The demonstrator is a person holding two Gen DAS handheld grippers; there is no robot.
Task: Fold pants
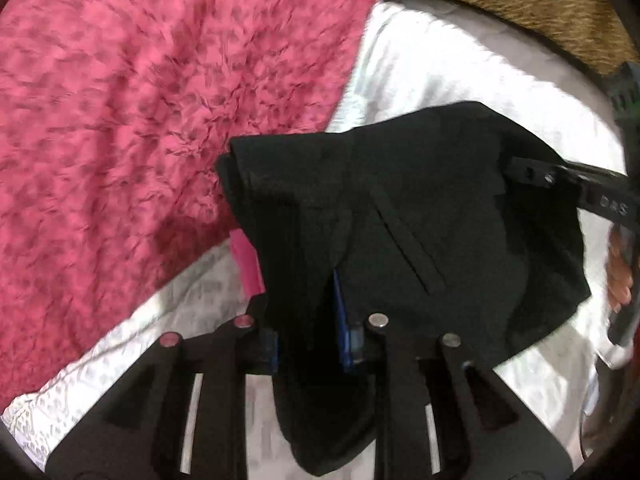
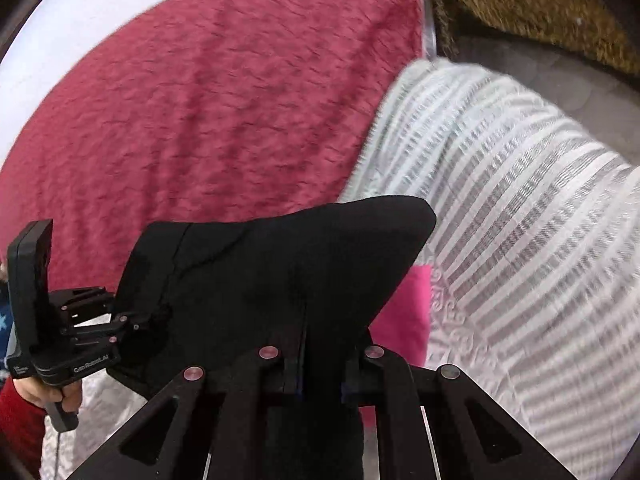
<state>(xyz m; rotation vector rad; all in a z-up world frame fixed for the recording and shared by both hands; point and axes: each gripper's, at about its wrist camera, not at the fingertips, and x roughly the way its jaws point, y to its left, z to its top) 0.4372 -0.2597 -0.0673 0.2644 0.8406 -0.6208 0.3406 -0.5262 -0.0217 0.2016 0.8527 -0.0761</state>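
Black cloth is what both grippers have hold of: the pants [image 1: 420,216] hang up off the bed, stretched between the two tools. They look soft and floppy, and light too, since they sag in the middle and bunch up where they are pinched. Cloth like this will not break, but I think it can slide out of a weak pinch, so a good bite of thick edge or seam is the safest place to hold

Seen from its own camera, the left gripper [image 1: 308,300] is squeezed nearly closed on a thick fold of the pants, with black cloth packed between its blue pads. Seen from its own camera, the right gripper [image 2: 320,364] is almost fully closed, pinching another part of the same cloth. Each tool also shows at the edge of the other's view, gripping the far side

Under the hanging pants is a white striped bedcover [image 2: 520,240]. A fuzzy red blanket [image 1: 160,100] lies beside it. A bit of bright pink cloth [image 2: 404,312] peeks out just below the pants. A brown furry thing [image 2: 540,0] is further back
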